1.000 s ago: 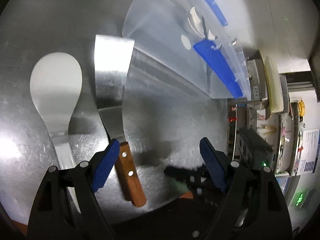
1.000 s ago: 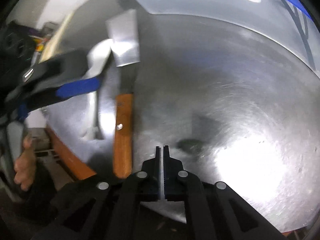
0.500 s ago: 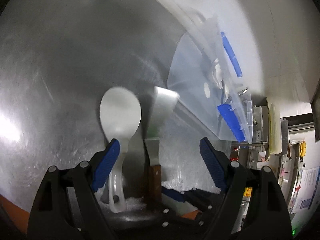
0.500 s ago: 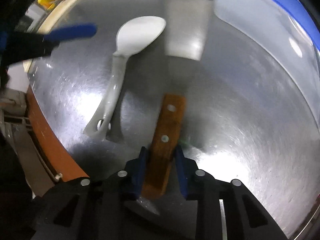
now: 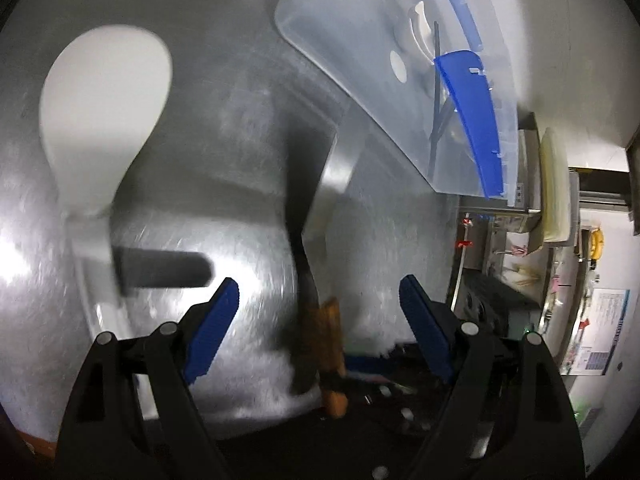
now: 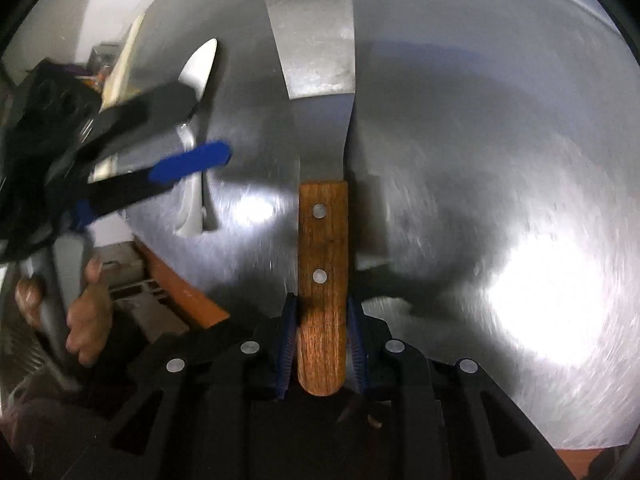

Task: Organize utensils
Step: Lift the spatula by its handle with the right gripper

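Right gripper (image 6: 322,344) jaws clamped on the butt of the spatula (image 6: 320,128), wooden handle running straight out along the fingers, steel blade forward, apparently lifted off the steel table (image 6: 500,160). Left gripper (image 5: 316,320) jaws wide, holding nothing; white rice paddle (image 5: 100,120) lies ahead to its left, long axis roughly along the fingers. Clear storage bin (image 5: 380,60) sits beyond, to the right; right hand likely carries there.

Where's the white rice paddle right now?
Left wrist view, far left: white rice paddle lies on the steel table, left of the spatula.
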Tool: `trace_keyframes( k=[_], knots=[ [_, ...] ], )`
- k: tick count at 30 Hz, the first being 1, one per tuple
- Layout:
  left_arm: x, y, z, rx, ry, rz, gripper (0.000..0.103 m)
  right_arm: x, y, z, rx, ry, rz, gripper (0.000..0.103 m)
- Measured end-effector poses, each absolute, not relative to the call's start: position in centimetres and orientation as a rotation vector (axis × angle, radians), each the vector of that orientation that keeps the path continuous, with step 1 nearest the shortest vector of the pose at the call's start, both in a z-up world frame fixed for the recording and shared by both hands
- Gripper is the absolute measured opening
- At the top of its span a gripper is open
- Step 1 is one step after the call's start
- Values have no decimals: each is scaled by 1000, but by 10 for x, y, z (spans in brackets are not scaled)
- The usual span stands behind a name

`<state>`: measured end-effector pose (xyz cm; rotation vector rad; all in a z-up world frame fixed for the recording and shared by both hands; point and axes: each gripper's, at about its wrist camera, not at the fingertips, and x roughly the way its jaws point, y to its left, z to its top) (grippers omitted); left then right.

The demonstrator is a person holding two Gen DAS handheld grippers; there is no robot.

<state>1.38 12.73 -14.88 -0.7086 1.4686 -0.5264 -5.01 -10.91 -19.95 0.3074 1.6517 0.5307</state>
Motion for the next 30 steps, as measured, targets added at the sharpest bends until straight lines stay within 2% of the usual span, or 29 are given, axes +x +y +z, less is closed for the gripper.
trace_keyframes(
  k=[12,13,15,16,23,30],
  knots=[
    [40,69,-145,-442,1374,-502,77,-64,-135,-201,332,1662,624,26],
    [40,68,-144,-430,1360,-498,71,-64,-136,-201,325,1665,630,26],
    [39,64,-146,-418,1358,-481,46,-62,-139,-202,316,1669,637,26],
    [39,65,-149,-432,1367,-477,21,-63,-136,-203,312,1672,641,26],
    [25,84,-136,-530,1328,-483,13,-75,-123,-198,310,1653,685,26],
    [31,85,-31,-503,1090,-619,8,-64,-140,-119,284,1445,732,26]
  ],
)
